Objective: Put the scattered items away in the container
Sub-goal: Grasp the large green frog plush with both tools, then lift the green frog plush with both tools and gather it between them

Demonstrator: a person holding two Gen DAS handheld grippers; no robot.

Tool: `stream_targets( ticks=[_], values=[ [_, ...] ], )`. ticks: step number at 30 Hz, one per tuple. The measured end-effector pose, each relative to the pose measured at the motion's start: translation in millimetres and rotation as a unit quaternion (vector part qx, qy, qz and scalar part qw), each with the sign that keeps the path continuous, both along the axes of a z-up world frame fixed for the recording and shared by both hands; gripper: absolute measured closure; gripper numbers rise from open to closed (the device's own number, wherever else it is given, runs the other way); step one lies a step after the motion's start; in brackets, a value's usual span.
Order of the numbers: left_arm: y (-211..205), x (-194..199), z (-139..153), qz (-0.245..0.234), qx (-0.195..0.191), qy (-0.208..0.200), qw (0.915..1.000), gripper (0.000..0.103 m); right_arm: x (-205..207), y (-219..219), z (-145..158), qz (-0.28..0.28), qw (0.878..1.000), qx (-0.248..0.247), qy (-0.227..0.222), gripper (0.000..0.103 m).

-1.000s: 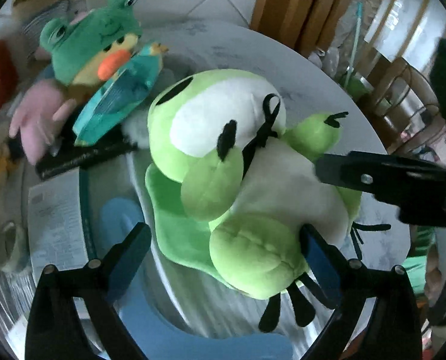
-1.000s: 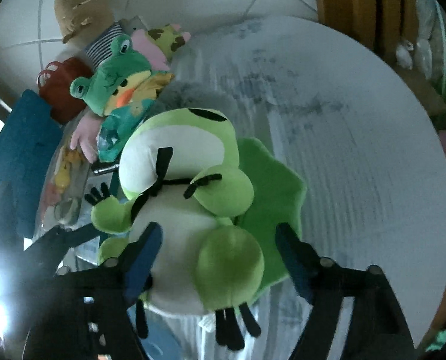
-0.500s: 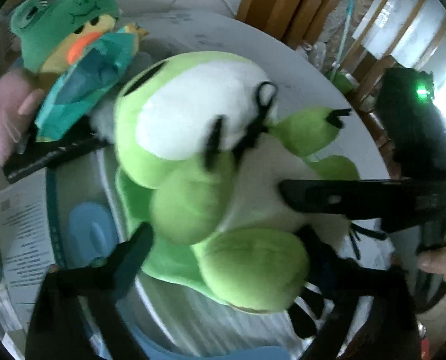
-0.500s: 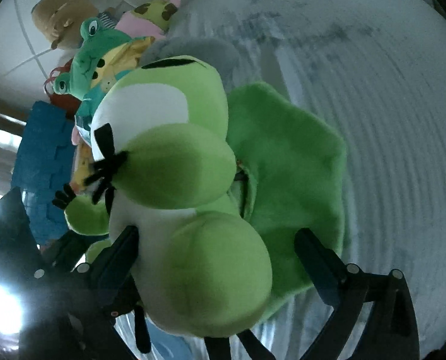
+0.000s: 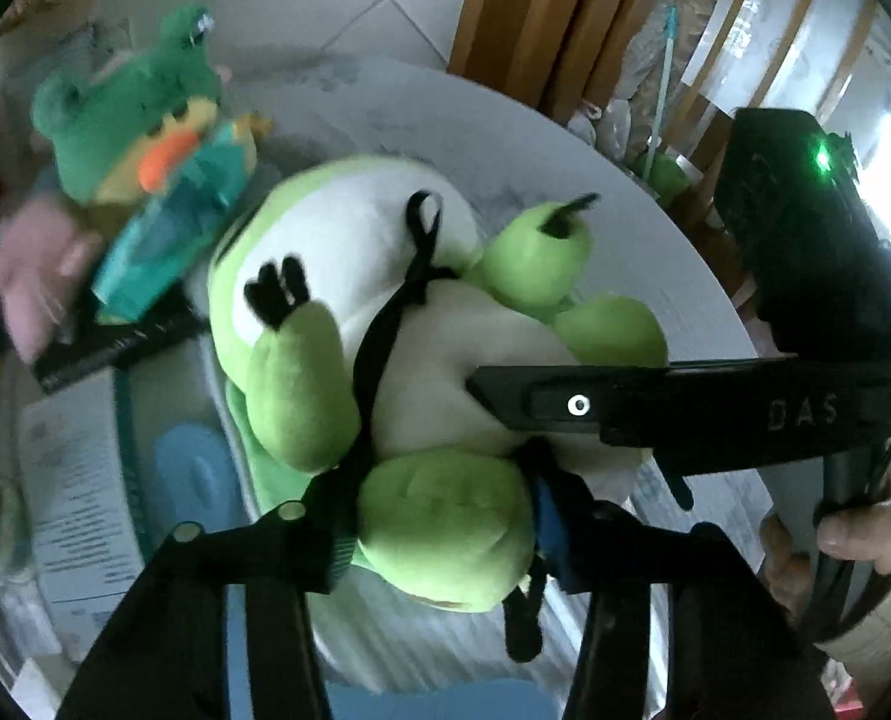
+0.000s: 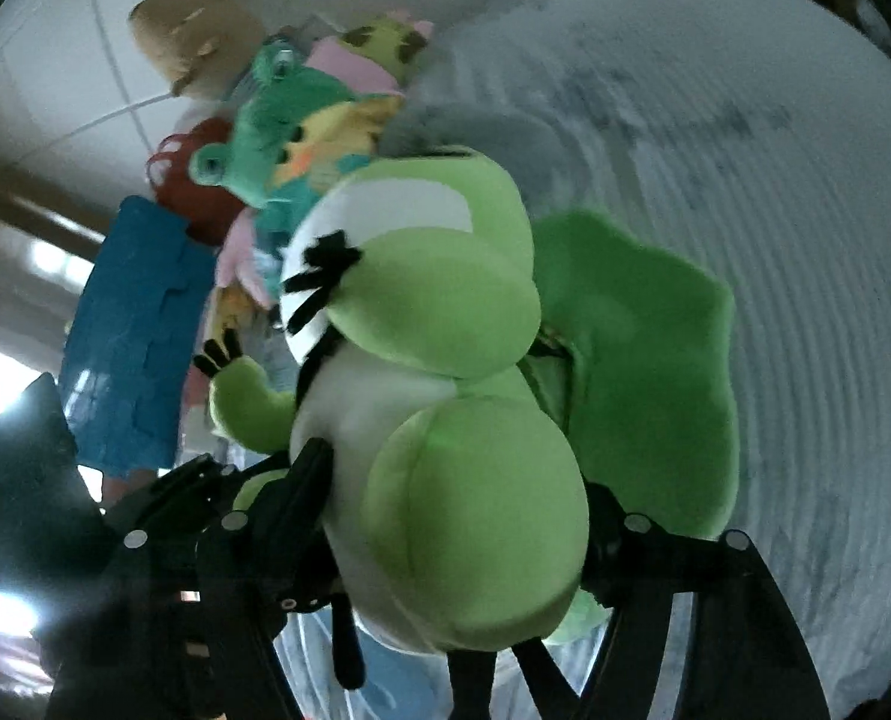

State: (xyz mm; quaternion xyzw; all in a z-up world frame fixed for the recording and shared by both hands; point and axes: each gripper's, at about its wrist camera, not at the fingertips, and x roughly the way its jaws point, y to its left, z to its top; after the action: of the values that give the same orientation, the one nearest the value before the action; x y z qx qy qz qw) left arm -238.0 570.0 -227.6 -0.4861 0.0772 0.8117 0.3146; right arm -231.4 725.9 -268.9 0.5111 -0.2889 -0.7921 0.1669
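Both grippers have closed since a second ago: the left gripper and right gripper each pinch a leg of the light-green plush frog on the round grey table, readying a lift; no container is identifiable.

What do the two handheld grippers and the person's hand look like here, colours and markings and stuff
Both are matte black. The left gripper has angular arms with silver screws and a blue pad on its fingers. The right gripper shows, in the left wrist view, a flat bar with a white rivet, faint "DAS" lettering and a boxy unit with a green light. The hand wears a beige cuff.
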Motion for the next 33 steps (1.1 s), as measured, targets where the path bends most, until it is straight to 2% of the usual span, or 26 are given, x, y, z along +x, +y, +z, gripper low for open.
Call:
stream_targets(
  ticks=[3,6,8,10,12,15,17,18,20,22,24,25,31,33],
  values=[
    [-2,4,12,0.0,-0.004,0.013,0.9999,0.057,2,-5,9,0.007,1.0,0.006,0.008,0.033],
    [-4,2,-2,0.003,-0.026,-0.003,0.9997,0.057,-3,-16,-2,0.022,0.999,0.046,-0.013,0.033],
    [-13,0,-13,0.015,-0.016,-0.018,0.9996,0.044,-1,-16,-9,0.024,0.998,0.051,-0.014,0.031],
    [-26,-5,-19,0.031,-0.003,-0.027,0.9991,0.015,5,-4,-12,0.018,0.999,0.042,-0.016,0.024],
    [-31,-11,-24,0.038,-0.001,-0.032,0.9988,0.0,8,3,-16,0.009,0.999,0.036,-0.024,0.01],
    [-28,-15,-31,0.028,0.018,-0.037,0.9987,0.0,12,13,-23,-0.009,0.999,0.035,-0.031,0.001],
    [-24,-19,-36,0.025,0.029,-0.04,0.9985,0.0,9,18,-30,-0.02,0.999,0.028,-0.035,0.001],
    [-24,-21,-38,0.023,0.039,-0.048,0.9978,0.003,7,18,-34,-0.02,0.999,0.025,-0.036,0.001],
    [-22,-24,-39,0.02,0.058,-0.061,0.9962,0.025,5,17,-39,-0.017,0.999,0.016,-0.037,0.001],
    [-20,-21,-31,0.014,0.065,-0.053,0.9964,0.042,7,15,-36,-0.017,1.0,-0.008,-0.024,0.029],
    [-19,-14,-15,0.011,0.061,-0.025,0.9978,0.051,13,14,-20,-0.021,1.0,-0.013,-0.002,0.03],
    [-19,-11,-7,0.009,0.059,-0.011,0.9982,0.054,15,13,-14,-0.02,1.0,-0.013,0.005,0.03],
    [-29,3,43,0.001,0.051,0.065,0.9966,0.059,16,2,41,0.0,0.998,0.006,0.064,0.03],
    [-40,4,53,0.005,0.051,0.073,0.996,0.059,13,-2,55,0.008,0.997,0.008,0.078,0.03]
  ],
)
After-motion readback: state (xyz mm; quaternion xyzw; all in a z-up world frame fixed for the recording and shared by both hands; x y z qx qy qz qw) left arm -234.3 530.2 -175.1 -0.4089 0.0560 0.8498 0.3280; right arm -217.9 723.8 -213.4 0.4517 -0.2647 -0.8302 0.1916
